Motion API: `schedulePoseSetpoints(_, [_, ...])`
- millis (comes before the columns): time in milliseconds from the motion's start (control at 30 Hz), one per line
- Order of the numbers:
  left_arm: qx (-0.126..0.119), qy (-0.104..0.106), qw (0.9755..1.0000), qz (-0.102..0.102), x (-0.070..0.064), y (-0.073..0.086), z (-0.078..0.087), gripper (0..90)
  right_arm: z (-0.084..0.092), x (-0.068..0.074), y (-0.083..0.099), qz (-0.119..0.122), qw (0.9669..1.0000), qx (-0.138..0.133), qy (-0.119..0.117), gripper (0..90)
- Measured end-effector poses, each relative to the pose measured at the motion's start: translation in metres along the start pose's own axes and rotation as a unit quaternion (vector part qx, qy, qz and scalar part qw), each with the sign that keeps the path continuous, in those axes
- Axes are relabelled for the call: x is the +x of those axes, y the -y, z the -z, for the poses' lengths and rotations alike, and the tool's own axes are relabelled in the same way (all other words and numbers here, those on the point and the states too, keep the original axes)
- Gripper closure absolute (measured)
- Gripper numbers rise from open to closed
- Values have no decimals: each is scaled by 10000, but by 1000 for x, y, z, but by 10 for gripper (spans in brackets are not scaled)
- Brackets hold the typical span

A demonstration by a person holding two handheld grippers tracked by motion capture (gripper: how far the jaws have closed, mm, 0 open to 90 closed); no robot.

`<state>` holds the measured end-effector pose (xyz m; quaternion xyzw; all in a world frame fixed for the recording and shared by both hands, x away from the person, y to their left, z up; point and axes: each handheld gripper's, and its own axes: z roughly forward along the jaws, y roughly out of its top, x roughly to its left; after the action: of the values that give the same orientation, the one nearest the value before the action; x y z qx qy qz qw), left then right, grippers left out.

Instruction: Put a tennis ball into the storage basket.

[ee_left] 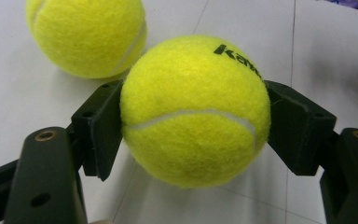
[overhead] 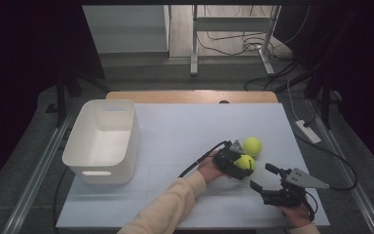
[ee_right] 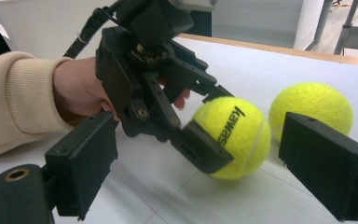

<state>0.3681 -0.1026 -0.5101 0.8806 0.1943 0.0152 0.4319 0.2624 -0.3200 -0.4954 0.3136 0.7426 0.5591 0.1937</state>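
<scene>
Tennis ball [ee_left: 193, 112] sits clamped in the left hand-held gripper [overhead: 238, 165], forearm reaching rightward.

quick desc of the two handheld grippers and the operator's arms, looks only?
Both grippers are black with blocky flat jaw pads. The left gripper trails a black cable; its hand wears a cream ribbed-cuff sleeve. The right gripper carries a grey three-cornered plate on top and a black cable too.
</scene>
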Motion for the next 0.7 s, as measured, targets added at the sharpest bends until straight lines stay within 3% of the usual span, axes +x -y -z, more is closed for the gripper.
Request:
schedulePoseSetpoints(500, [-105, -129, 9998, -51, 3, 6, 23, 274, 0, 0, 0, 2, 10000, 15, 6, 113])
schedulePoseSetpoints(700, [-195, -226, 9995, 97, 4, 10, 35, 275, -1, 1, 0, 11, 10000, 31, 0, 113])
